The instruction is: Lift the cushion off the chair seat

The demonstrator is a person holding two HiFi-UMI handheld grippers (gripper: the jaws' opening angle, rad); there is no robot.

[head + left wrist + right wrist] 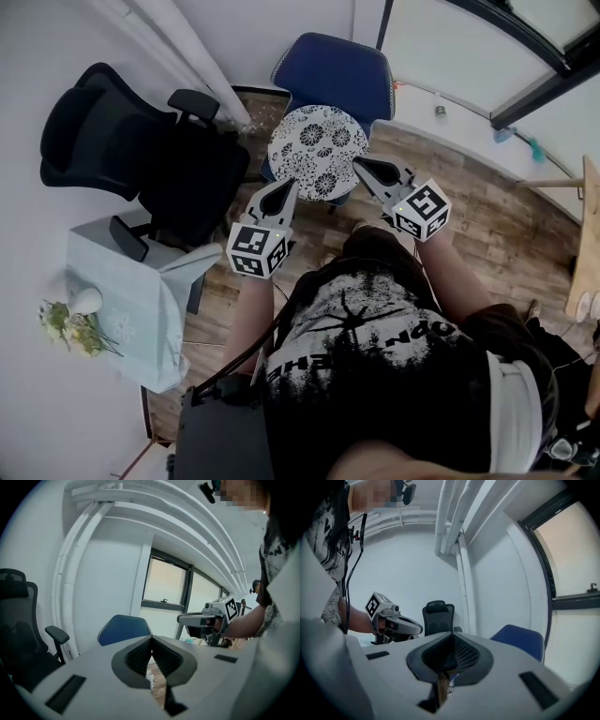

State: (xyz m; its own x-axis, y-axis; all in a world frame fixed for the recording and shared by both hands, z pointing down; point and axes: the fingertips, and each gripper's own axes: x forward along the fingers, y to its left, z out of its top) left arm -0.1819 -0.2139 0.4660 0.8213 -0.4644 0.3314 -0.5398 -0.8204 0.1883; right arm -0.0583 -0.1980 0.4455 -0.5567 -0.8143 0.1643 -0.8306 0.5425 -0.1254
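Note:
A round cushion with a black-and-white flower print lies on the seat of a blue chair. My left gripper hovers just in front of the cushion's near-left edge, jaws shut and empty. My right gripper sits at the cushion's near-right edge, also shut with nothing in it. In the left gripper view the jaws meet, a sliver of the cushion shows below them, and the blue chair stands beyond. In the right gripper view the closed jaws point past the blue chair.
A black office chair stands left of the blue chair. A small table with a pale cloth and flowers is at the left. White pipes run up the wall. A wooden board leans at the right.

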